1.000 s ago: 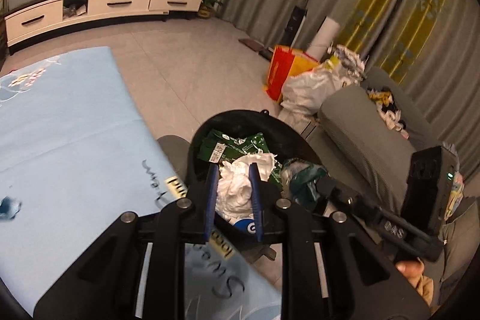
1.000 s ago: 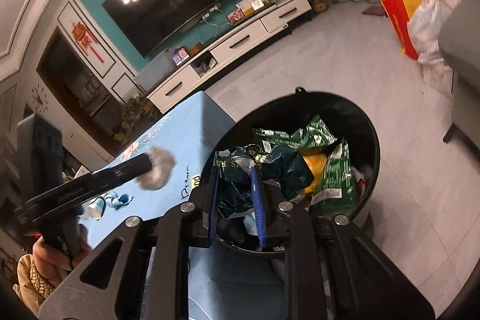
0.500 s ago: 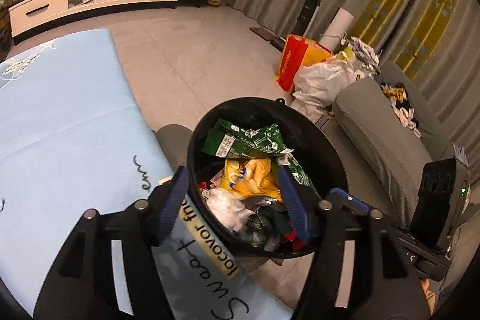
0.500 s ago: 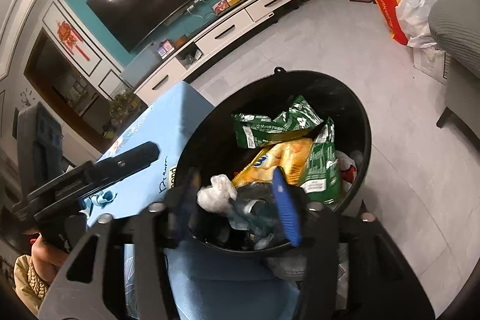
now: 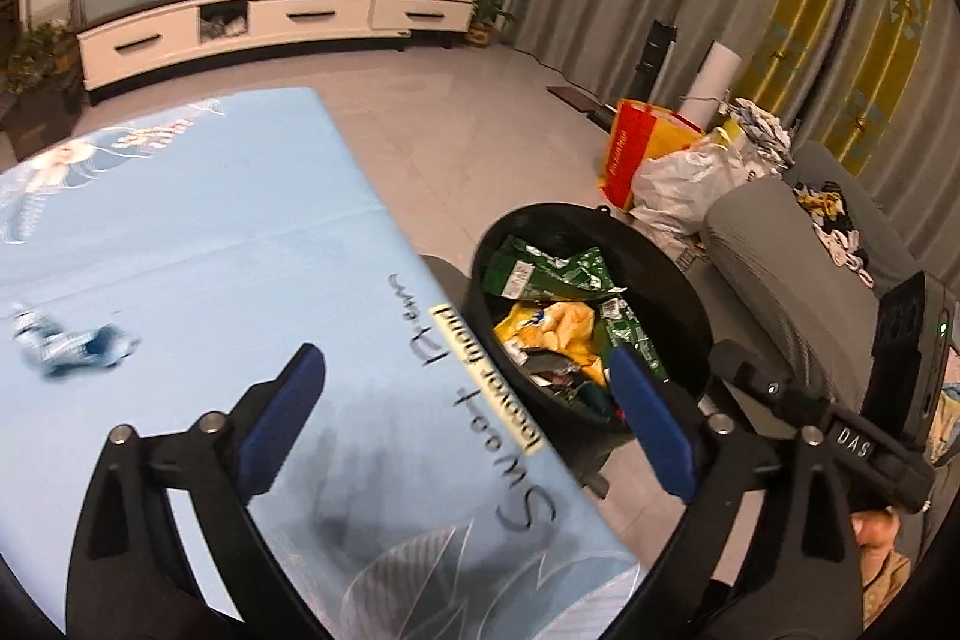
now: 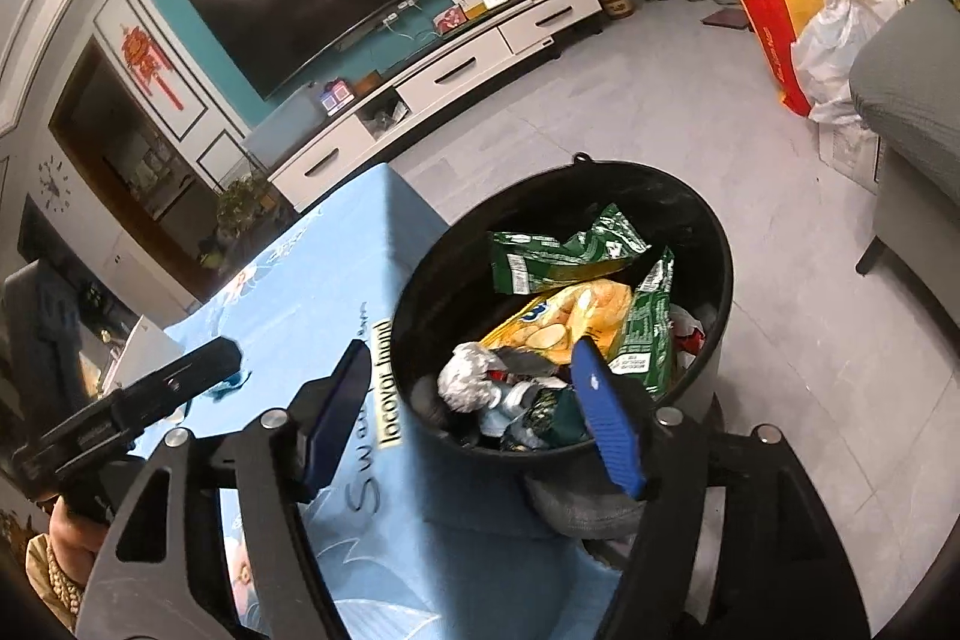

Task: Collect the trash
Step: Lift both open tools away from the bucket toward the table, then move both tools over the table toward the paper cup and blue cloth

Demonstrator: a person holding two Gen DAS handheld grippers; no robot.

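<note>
A black round bin (image 5: 699, 316) (image 6: 600, 167) stands against the edge of the blue-clothed table (image 5: 210, 220) (image 6: 312, 292). It holds green wrappers (image 6: 552, 256), a yellow chip bag (image 5: 555, 325) (image 6: 564, 322), a crumpled white tissue (image 6: 465, 379) and a dark teal wrapper (image 6: 552, 415). My left gripper (image 5: 463, 358) hovers over the table's edge beside the bin, its jaws opening wide with nothing between them. My right gripper (image 6: 471, 349) hangs above the bin's near rim, jaws also opening and empty. A crumpled blue wrapper (image 5: 72, 343) lies on the table at the left.
A grey sofa (image 5: 780, 244) stands just right of the bin, with red and white bags (image 5: 660, 160) on the floor behind it. A white TV cabinet (image 5: 270, 22) lines the far wall. Bare tiled floor (image 6: 660, 100) lies between.
Both grippers opened: the left let go of the white tissue, the right let go of the teal wrapper, and both pieces now lie in the bin. The left gripper swung left over the table.
</note>
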